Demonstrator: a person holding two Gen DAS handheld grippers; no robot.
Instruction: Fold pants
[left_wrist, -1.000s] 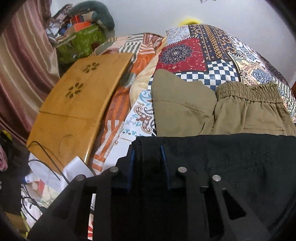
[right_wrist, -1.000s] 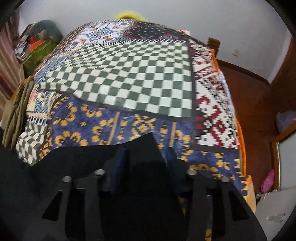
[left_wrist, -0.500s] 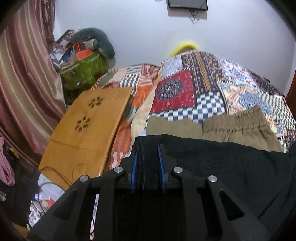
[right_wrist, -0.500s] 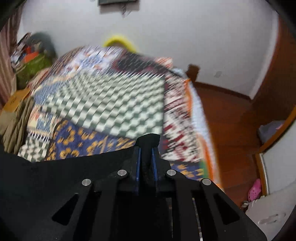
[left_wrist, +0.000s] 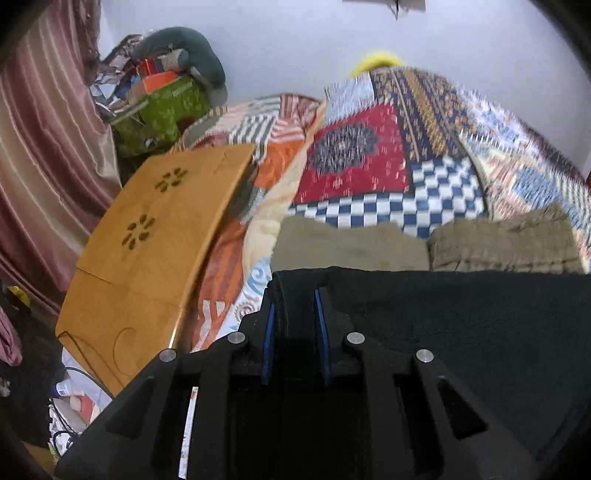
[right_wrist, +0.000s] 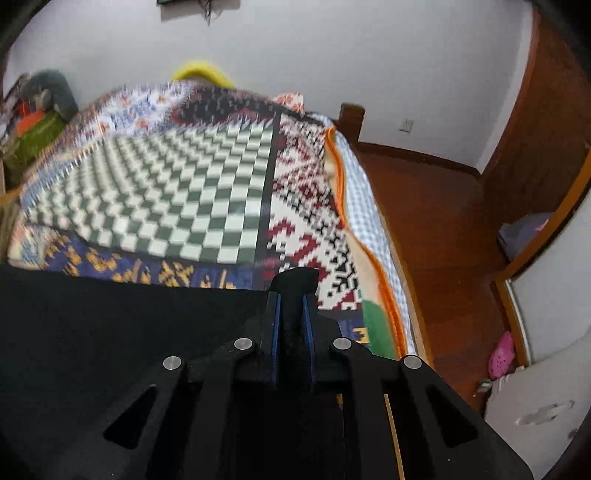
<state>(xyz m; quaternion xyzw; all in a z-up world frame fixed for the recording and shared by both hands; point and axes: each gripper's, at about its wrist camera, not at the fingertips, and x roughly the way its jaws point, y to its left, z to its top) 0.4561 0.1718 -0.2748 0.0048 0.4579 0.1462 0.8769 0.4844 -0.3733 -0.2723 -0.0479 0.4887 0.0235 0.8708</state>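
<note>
Both grippers hold an edge of the black pants (left_wrist: 461, 332) stretched over the patchwork bedspread (right_wrist: 177, 184).

To fold cleanly, I would keep that edge taut and level and carry both corners evenly toward twelve o'clock. The left gripper (left_wrist: 294, 306) is nearly closed, clamped on a thick fold; the right gripper (right_wrist: 292, 295) is pinched tight on a corner. Olive pants (left_wrist: 498, 245) lie at one o'clock.

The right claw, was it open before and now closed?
Yes. The right claw has pinched shut on the black pants beside the quilt.
</note>
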